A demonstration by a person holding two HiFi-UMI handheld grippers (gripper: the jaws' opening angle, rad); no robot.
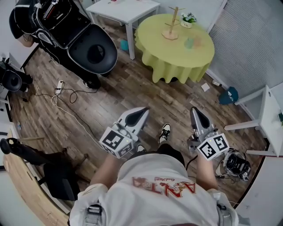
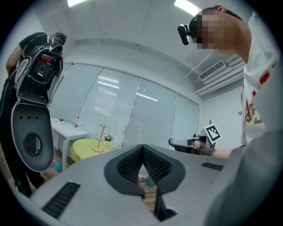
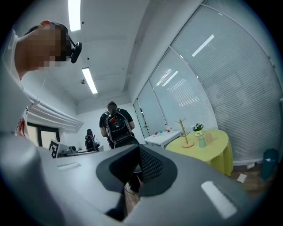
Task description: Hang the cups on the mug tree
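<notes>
The person stands on the wood floor [image 1: 146, 88], well apart from the mug tree [image 1: 170, 33], with a gripper held out level in each hand and both pointed roughly toward it.

The left gripper [image 1: 144, 111] has its fingers [image 2: 154, 165] pressed together at the tips, and nothing sits between them. The right gripper [image 1: 195, 110] is the same: its fingers [image 3: 150, 165] are closed on each other and hold nothing.

The mug tree stands upright on a round counter [image 1: 172, 59] draped in a yellow cloth. The cups are on the cloth beside the tree, not on its pegs. A green cup [image 1: 189, 43] stands near the tree's base, on its right in the head view. A pale cup [image 1: 197, 41] is just beside it, farther from the tree; whether the two touch I cannot tell. A small potted plant [image 1: 189, 18] sits behind the cups, on the far side of the tree from the person.

A white counter [image 1: 128, 11] stands left of the tree with its corner close to the yellow cloth. Farther left of the tree, in the right gripper view, another person with a black backpack [image 3: 116, 124] stands with their back turned. The same view shows the tree [image 3: 182, 131] with the green cup [image 3: 201, 141] to its right.
</notes>
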